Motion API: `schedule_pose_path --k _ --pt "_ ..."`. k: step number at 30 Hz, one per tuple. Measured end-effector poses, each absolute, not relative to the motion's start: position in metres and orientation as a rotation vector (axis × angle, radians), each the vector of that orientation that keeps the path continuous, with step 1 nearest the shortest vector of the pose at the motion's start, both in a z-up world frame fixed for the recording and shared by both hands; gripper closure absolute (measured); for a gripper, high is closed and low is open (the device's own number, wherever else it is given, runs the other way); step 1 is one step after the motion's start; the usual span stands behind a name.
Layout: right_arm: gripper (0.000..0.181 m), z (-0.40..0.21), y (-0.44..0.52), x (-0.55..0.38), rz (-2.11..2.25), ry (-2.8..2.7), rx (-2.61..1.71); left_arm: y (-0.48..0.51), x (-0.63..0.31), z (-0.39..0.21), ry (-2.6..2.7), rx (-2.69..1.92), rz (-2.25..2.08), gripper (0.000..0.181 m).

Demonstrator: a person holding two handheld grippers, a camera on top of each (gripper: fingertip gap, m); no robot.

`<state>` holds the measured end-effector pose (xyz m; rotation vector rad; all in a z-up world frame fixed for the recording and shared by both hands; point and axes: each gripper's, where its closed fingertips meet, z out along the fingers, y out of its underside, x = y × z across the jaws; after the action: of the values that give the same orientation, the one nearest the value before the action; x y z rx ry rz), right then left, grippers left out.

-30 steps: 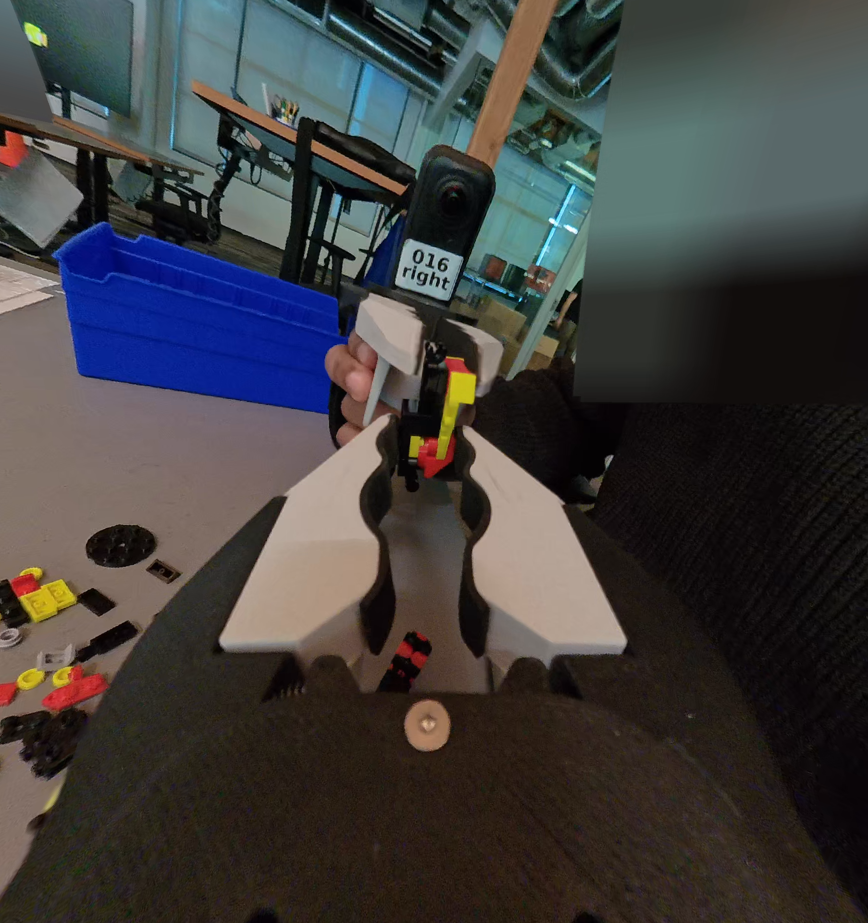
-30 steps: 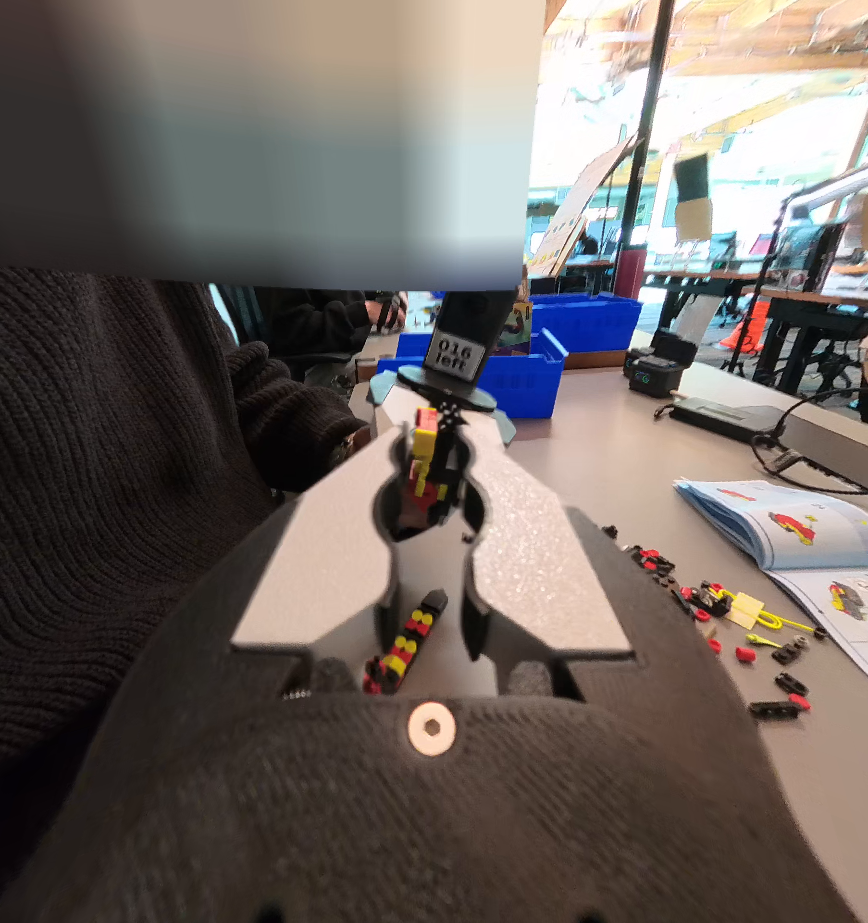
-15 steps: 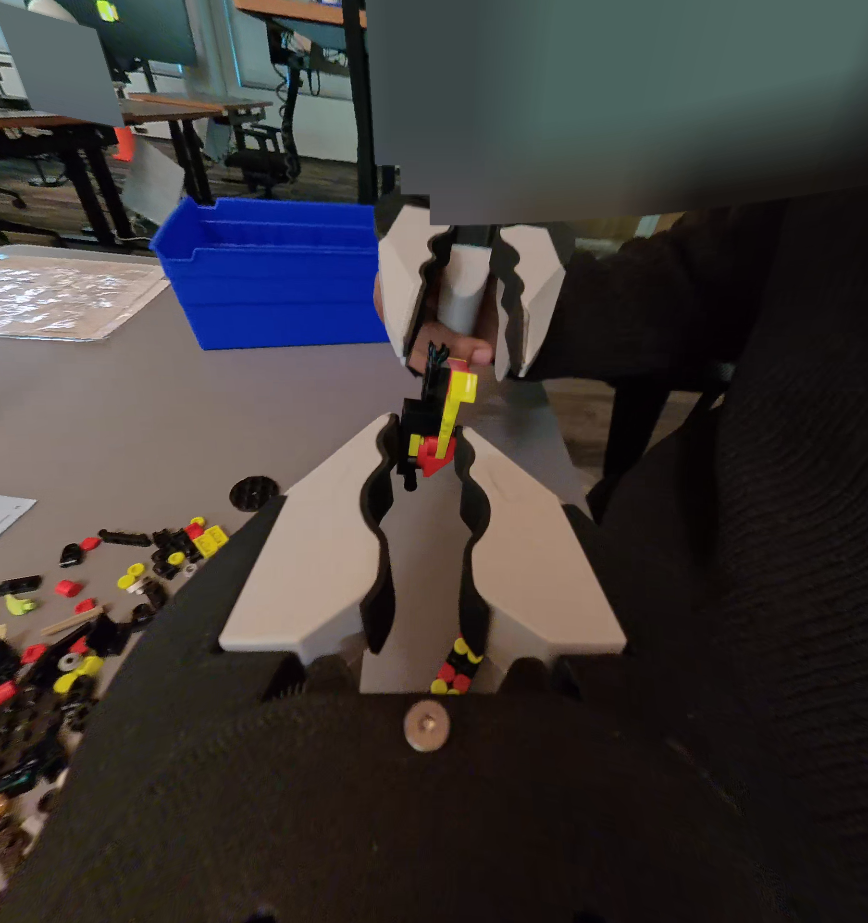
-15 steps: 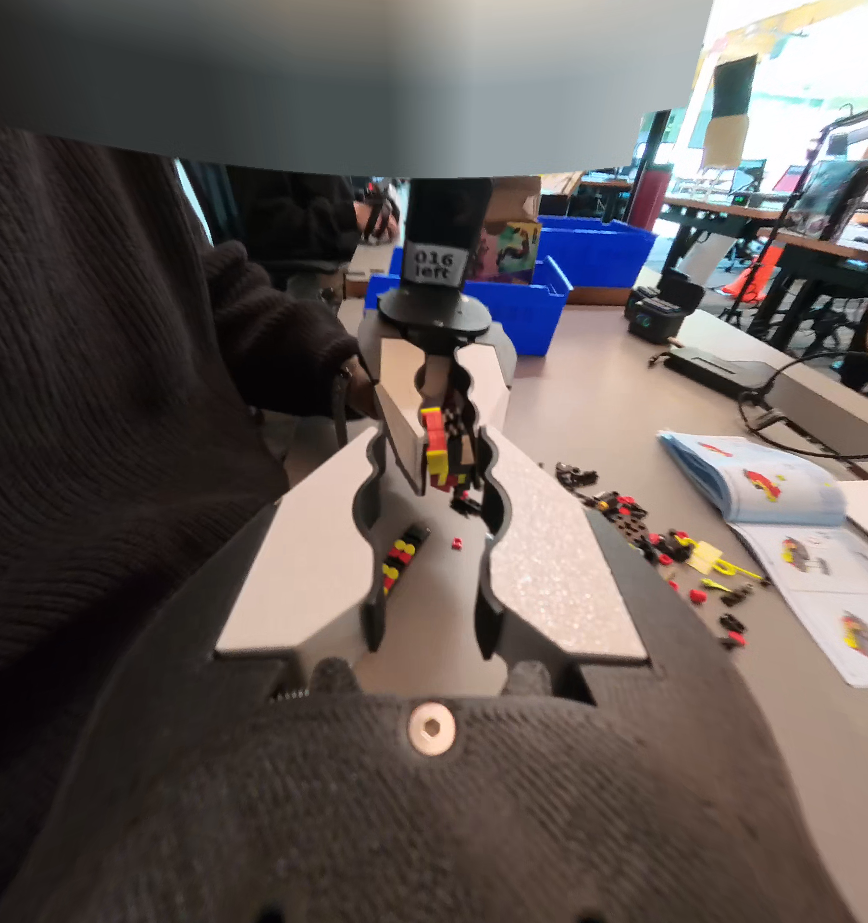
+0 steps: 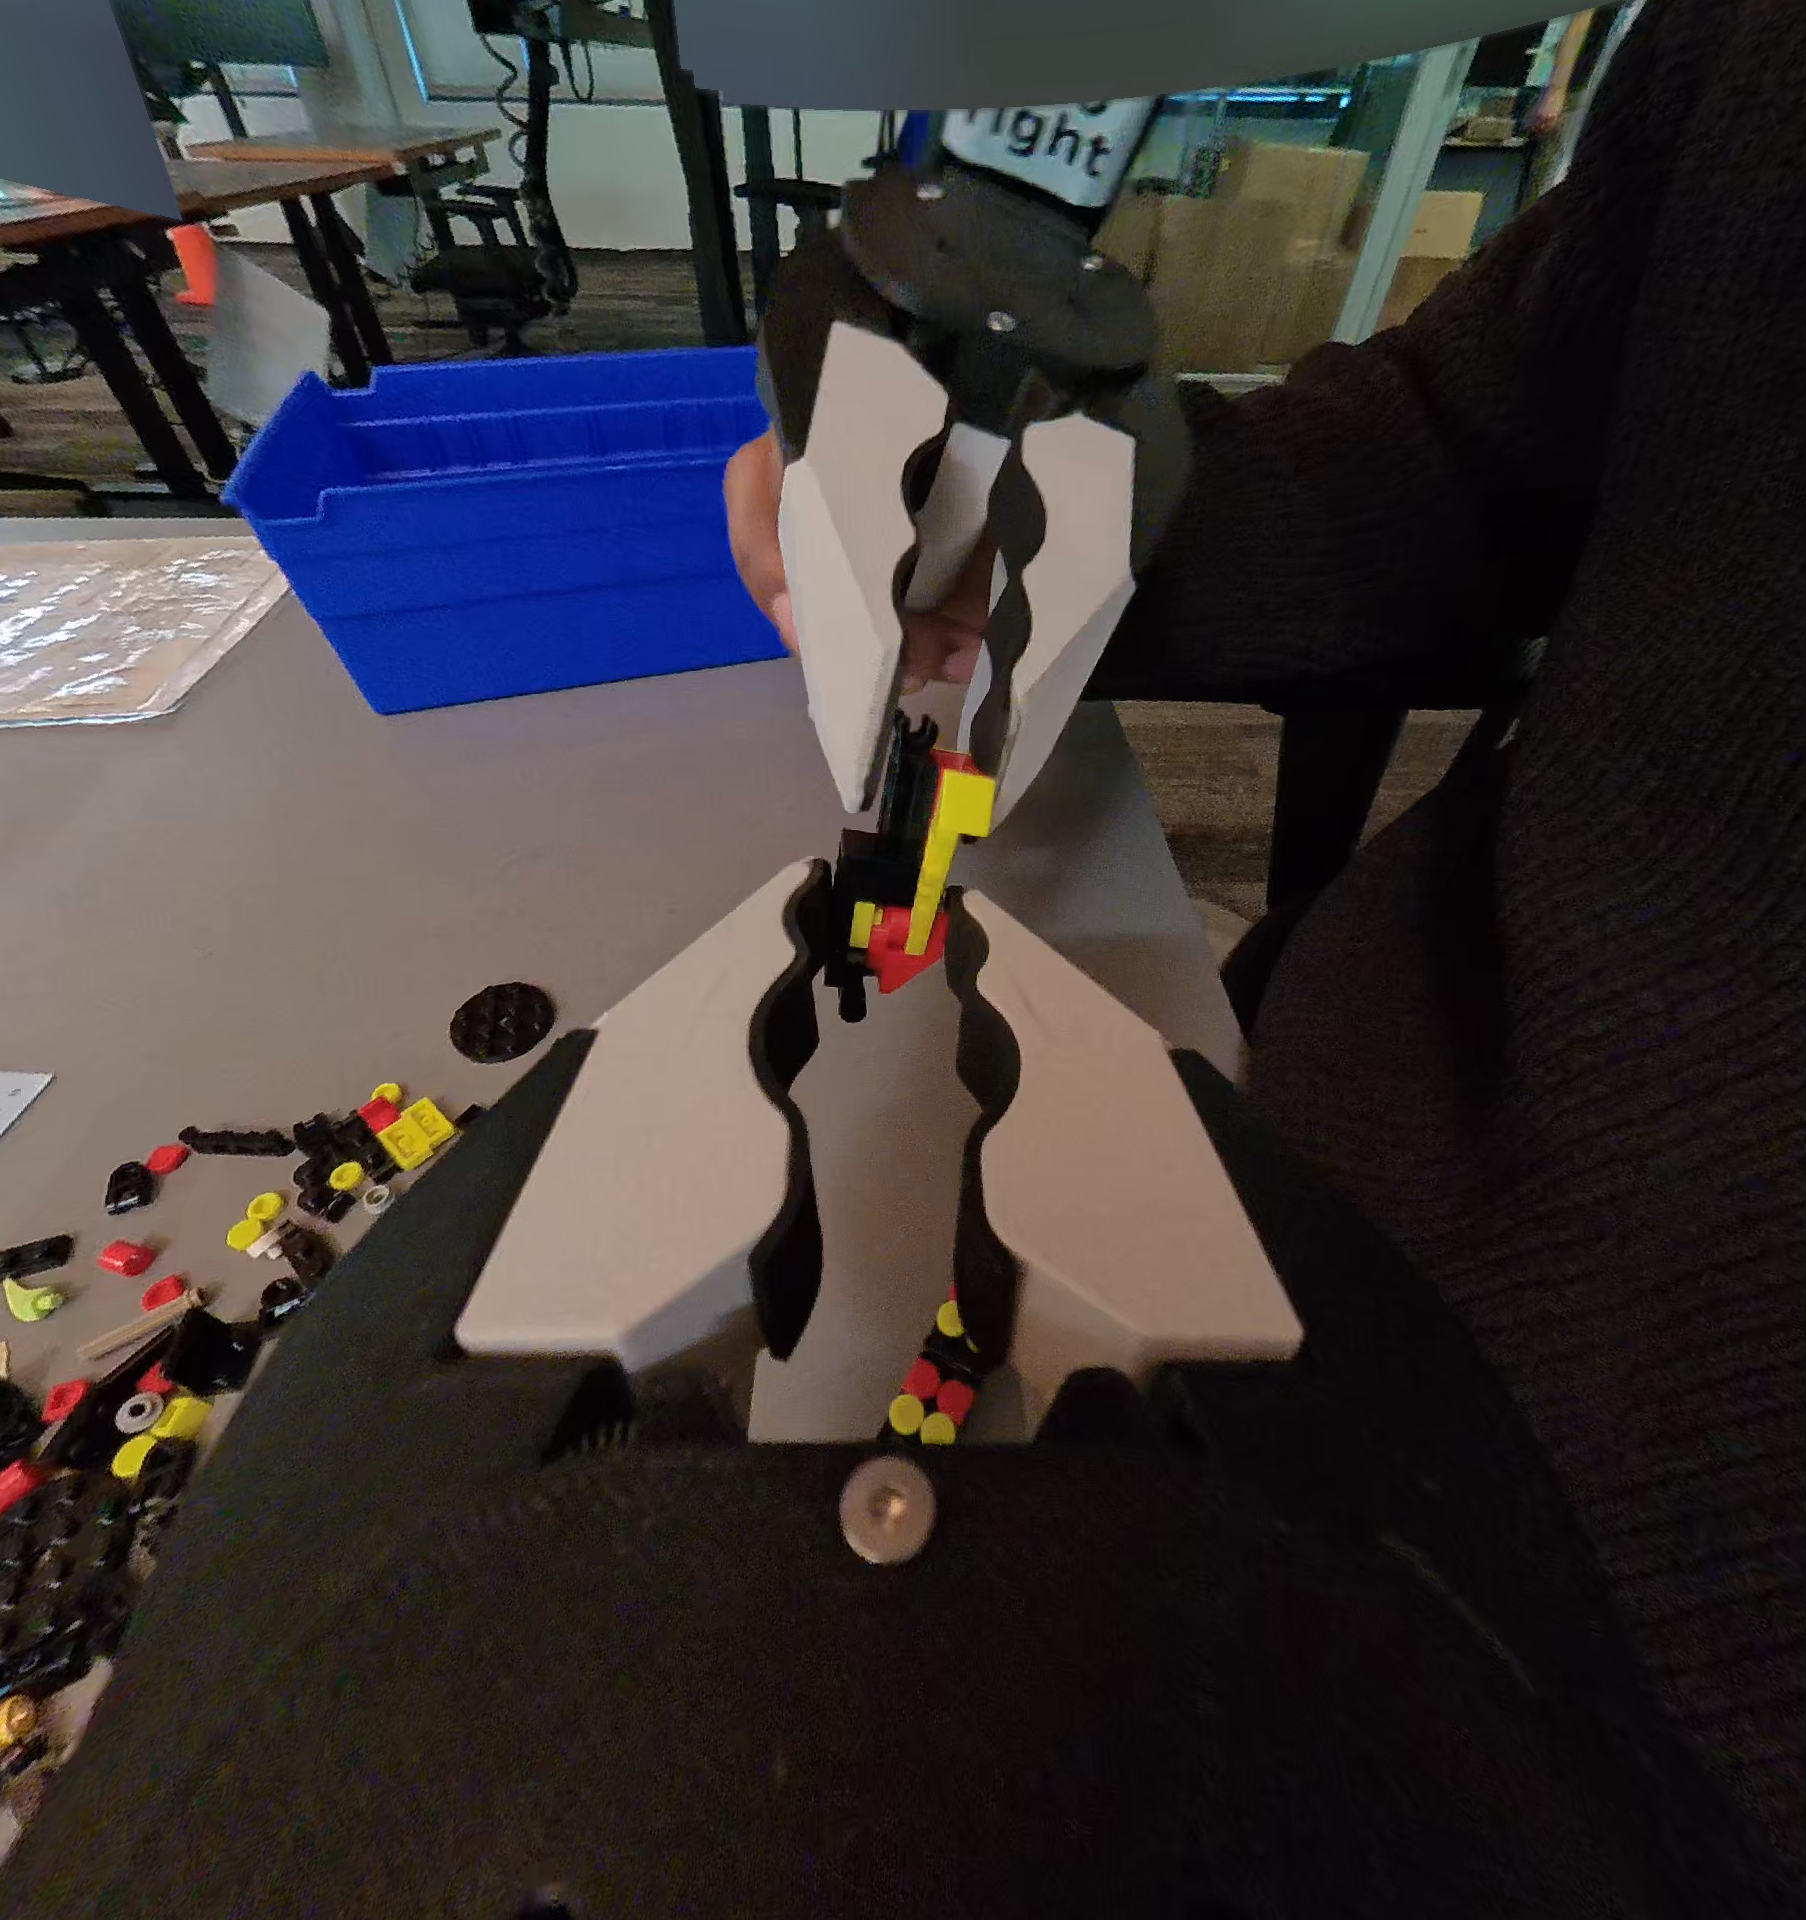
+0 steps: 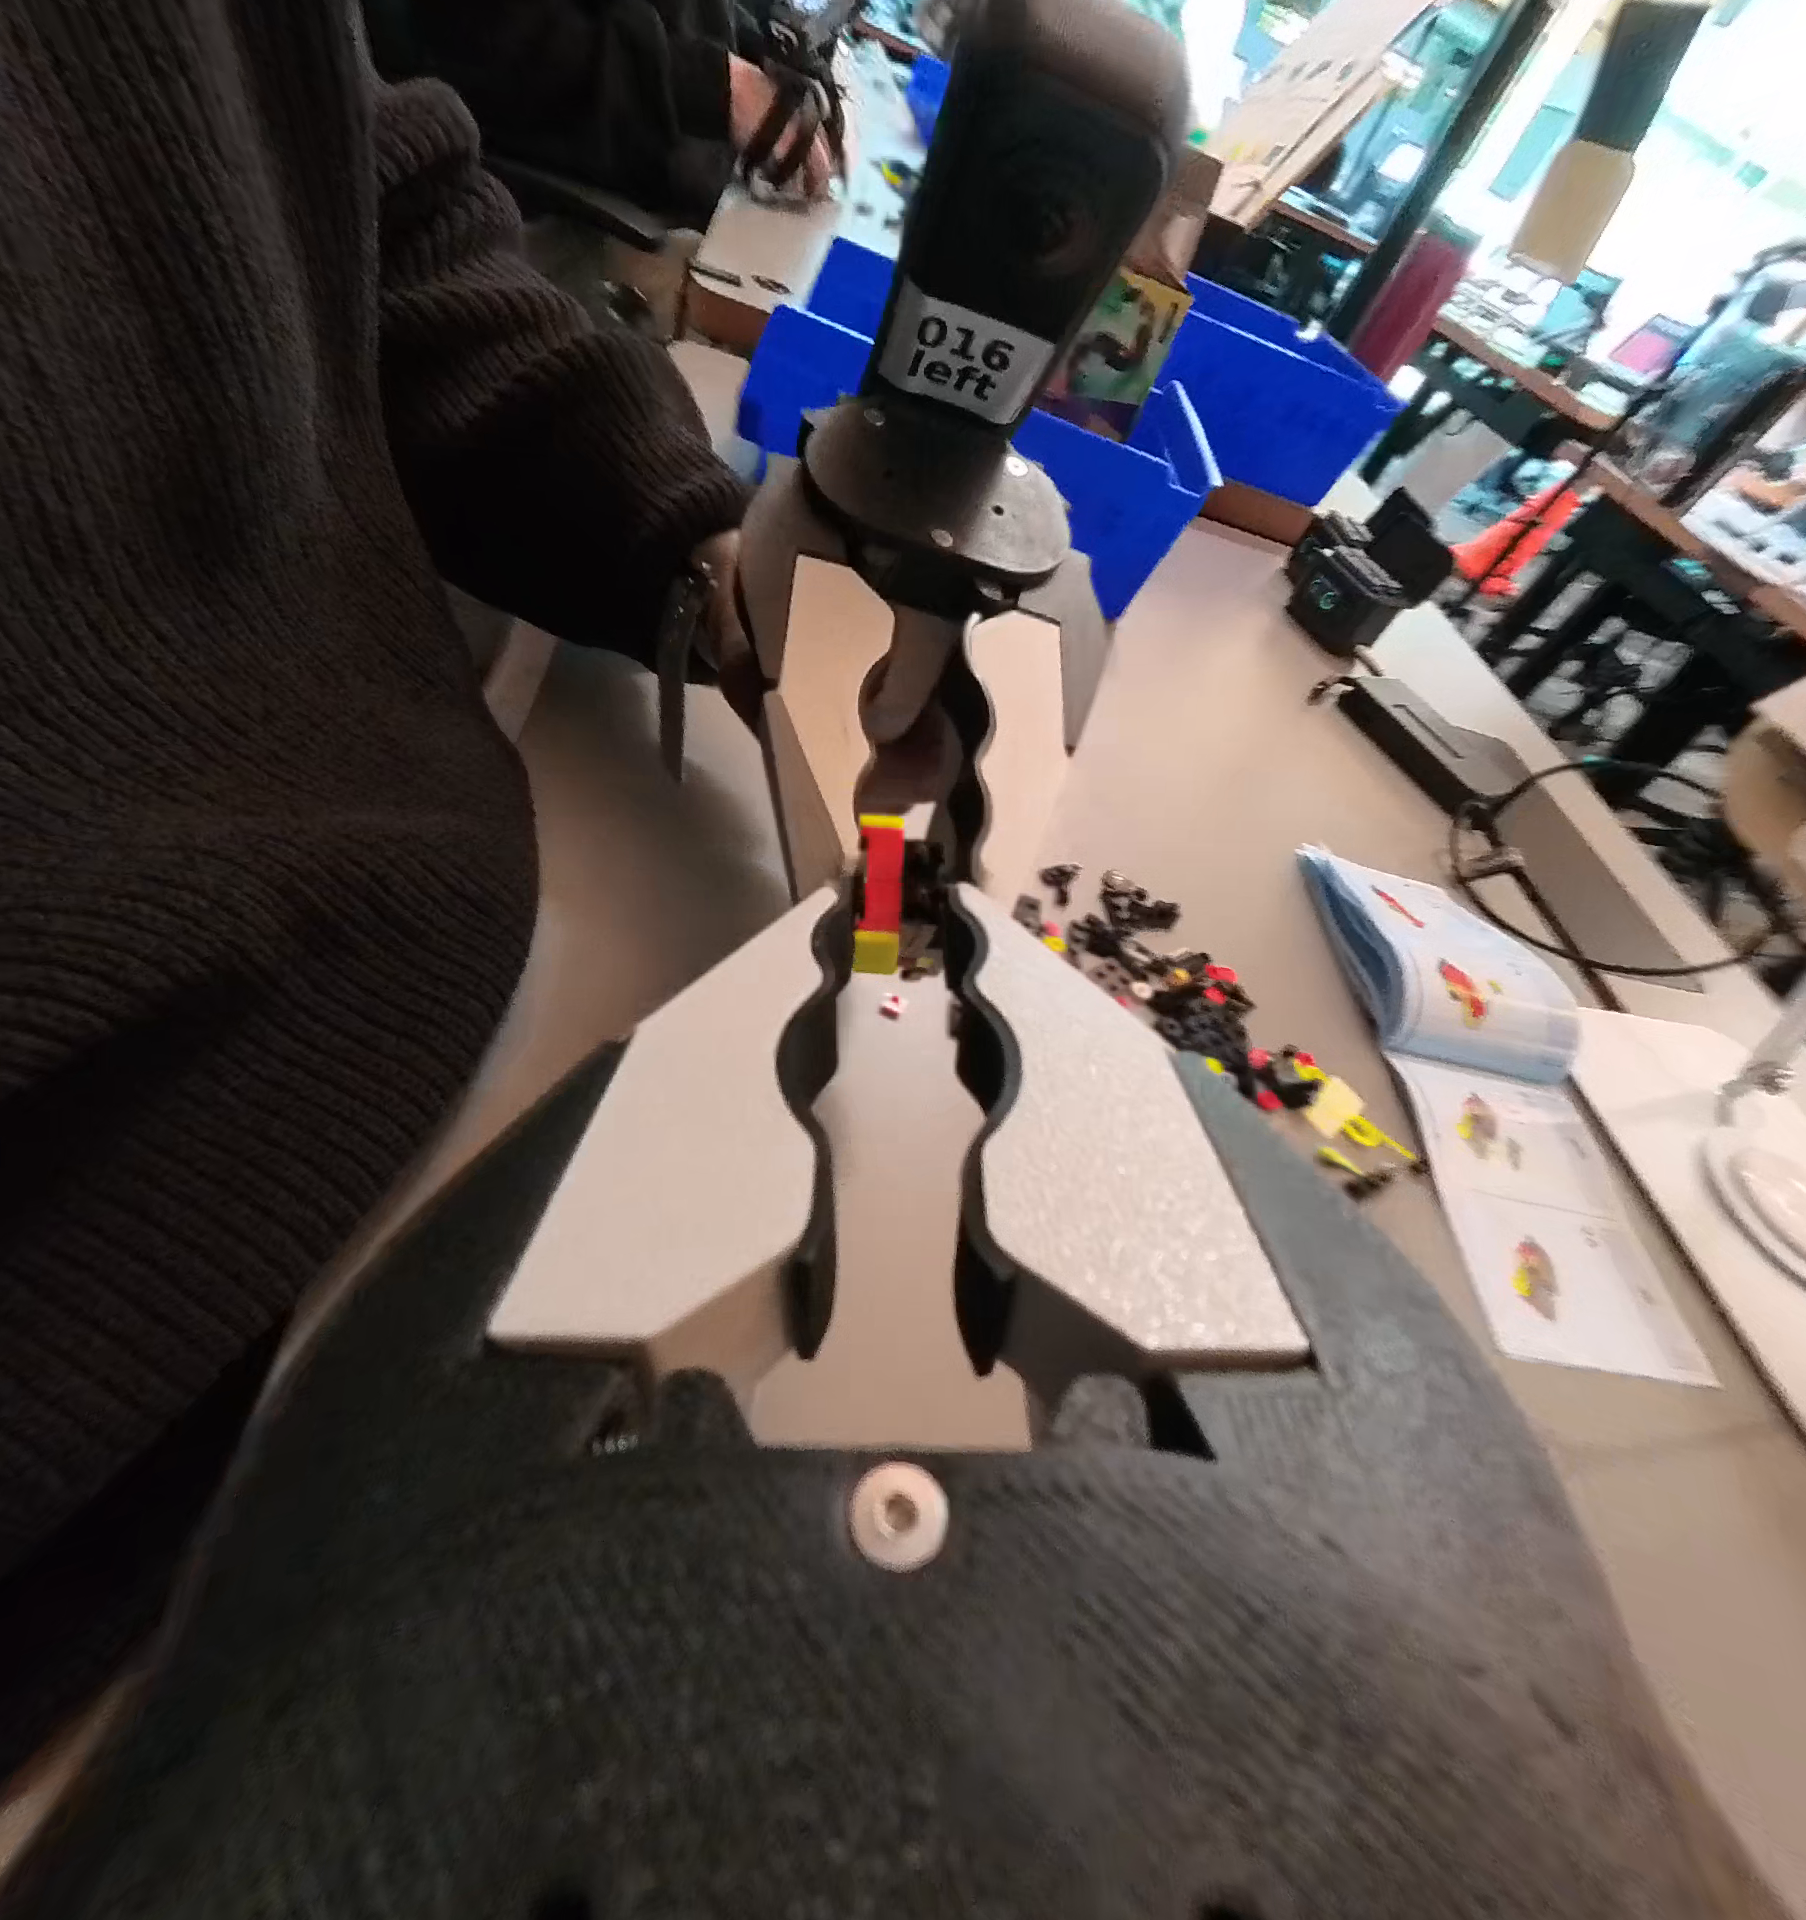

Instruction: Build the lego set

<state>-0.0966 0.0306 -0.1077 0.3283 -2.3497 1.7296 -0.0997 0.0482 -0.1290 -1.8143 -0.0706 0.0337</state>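
The lego sub-assembly (image 5: pixel 904 883), a small stack of black, yellow and red parts, is held in the air above the table edge, at 12 o'clock from the left wrist camera. It is pinched at its lower end between the fingertips of the left gripper (image 5: pixel 883 914). Its upper end is met by the right gripper (image 5: pixel 925 774), whose tips are closed in on the black and yellow top; in the right wrist view the same piece (image 6: pixel 883 904) is seen pinched by the right gripper (image 6: pixel 894 925).

The piece is judged light and rigid but only press-fitted, so it is liable to split at its joints if twisted. A hold across the broad flat faces, close to the joint being pressed, is advised.

Loose lego pieces (image 5: pixel 286 1195) are scattered on the grey table (image 5: pixel 255 852) at 9 o'clock. A small strip of red and yellow studs (image 5: pixel 930 1387) lies on the table below the left gripper. A blue bin (image 5: pixel 525 530) stands at 11 o'clock; nothing is seen in the visible part of its interior. An open instruction booklet (image 6: pixel 1450 987) lies at 3 o'clock in the right view.
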Motion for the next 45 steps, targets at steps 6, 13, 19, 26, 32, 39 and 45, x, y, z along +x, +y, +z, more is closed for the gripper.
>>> schedule_pose_path --k 6,13,19,26,32,39,45 --pt "0.164 -0.09 0.035 -0.081 2.134 -2.447 0.253 0.051 -0.083 -0.107 -0.078 -1.671 -0.161 0.163" --pt "0.161 -0.083 0.035 -0.083 2.239 -2.42 0.197 0.05 -0.083 -0.097 -0.111 -1.598 -0.224 0.163" --pt "0.154 -0.079 0.035 -0.09 2.258 -2.377 0.127 0.048 -0.086 -0.09 -0.143 -1.541 -0.249 0.163" --pt "0.161 -0.085 0.039 -0.096 2.085 -2.38 0.172 0.044 -0.095 -0.097 -0.093 -1.647 -0.035 0.163" --pt "0.162 -0.096 0.041 -0.088 1.917 -2.402 0.305 0.05 -0.09 -0.115 0.012 -1.782 0.134 0.163" --pt "0.167 -0.104 0.043 -0.085 1.877 -2.489 0.315 0.051 -0.088 -0.12 0.011 -1.8 0.1 0.163" --pt "0.167 -0.104 0.042 -0.084 1.897 -2.496 0.311 0.053 -0.087 -0.125 -0.007 -1.804 0.04 0.163"
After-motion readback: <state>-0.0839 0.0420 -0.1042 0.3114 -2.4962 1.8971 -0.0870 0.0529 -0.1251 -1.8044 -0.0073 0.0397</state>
